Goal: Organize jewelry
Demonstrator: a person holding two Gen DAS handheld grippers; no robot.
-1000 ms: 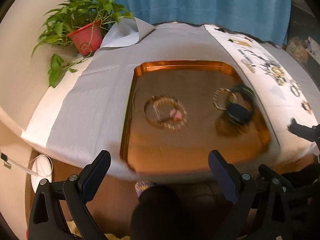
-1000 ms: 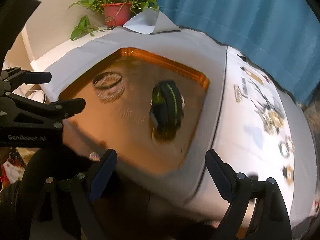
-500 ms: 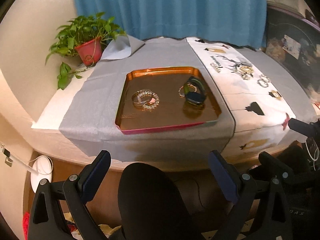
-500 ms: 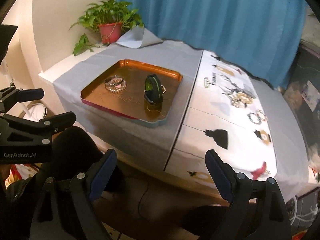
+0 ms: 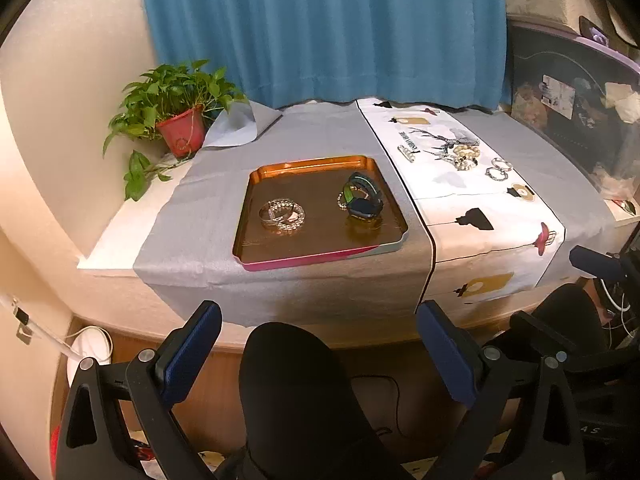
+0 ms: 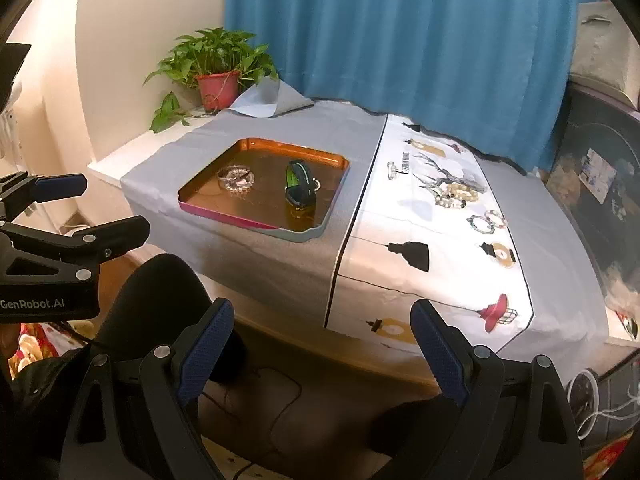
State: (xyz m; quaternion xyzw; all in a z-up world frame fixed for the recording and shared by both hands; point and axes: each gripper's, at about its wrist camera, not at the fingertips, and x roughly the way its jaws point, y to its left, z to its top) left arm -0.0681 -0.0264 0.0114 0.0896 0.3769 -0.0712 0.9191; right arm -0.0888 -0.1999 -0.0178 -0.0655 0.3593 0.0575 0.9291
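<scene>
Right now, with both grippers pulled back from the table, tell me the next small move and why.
Probably bring the open, empty right gripper forward over the printed cloth toward the bead bracelets. They lie loose there, outside the tray that already holds a watch.

both wrist views look down from afar, sharing the tray (image 5: 320,258) (image 6: 208,182).

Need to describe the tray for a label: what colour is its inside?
Glossy orange-brown tray, seen best from the left wrist view.
</scene>
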